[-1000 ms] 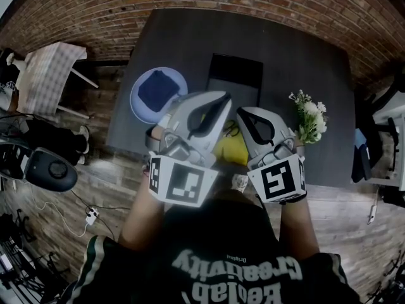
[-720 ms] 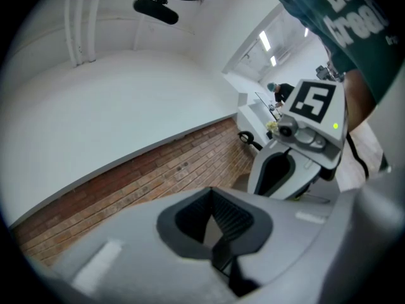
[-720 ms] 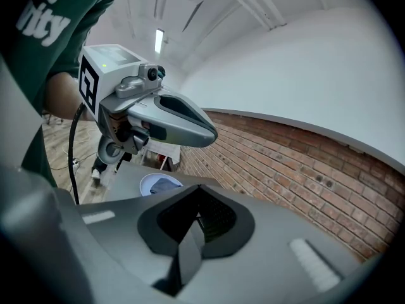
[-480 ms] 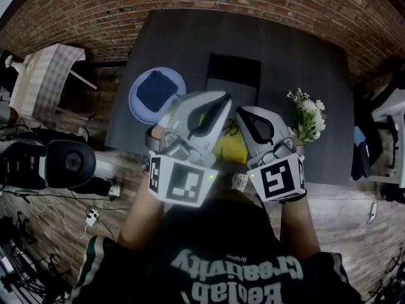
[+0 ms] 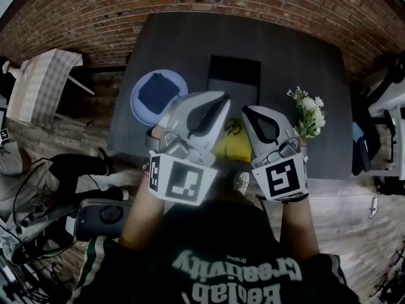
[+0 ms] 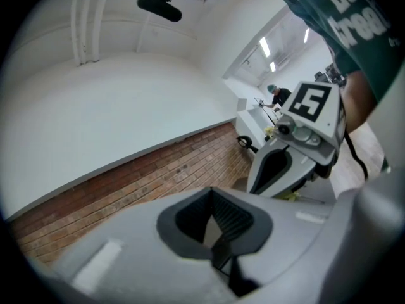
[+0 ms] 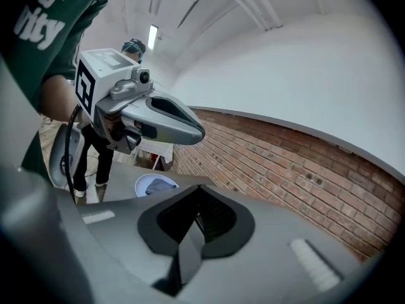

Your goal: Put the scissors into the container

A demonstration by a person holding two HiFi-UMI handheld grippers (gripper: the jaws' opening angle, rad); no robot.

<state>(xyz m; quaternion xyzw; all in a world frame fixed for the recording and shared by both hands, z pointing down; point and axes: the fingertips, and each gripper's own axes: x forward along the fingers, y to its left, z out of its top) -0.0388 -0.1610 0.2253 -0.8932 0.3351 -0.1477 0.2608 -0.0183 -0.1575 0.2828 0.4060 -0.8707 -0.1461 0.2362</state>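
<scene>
**Head view:** The black container (image 5: 234, 81) sits mid-table (image 5: 304, 56), with bare tabletop on all sides. A plate (image 5: 158, 94) lies near the left edge and flowers (image 5: 307, 116) stand to the right. The scissors (image 5: 233, 130), partly hidden, rest on a yellow sheet (image 5: 231, 151) at the near edge, between the left gripper (image 5: 221, 99) and the right gripper (image 5: 249, 111).

**Left gripper view:** The jaws are fully together and hold nothing. A brick wall (image 6: 158, 176) lies ahead.

**Right gripper view:** The jaws are together and empty. The plate is visible beyond them.
</scene>
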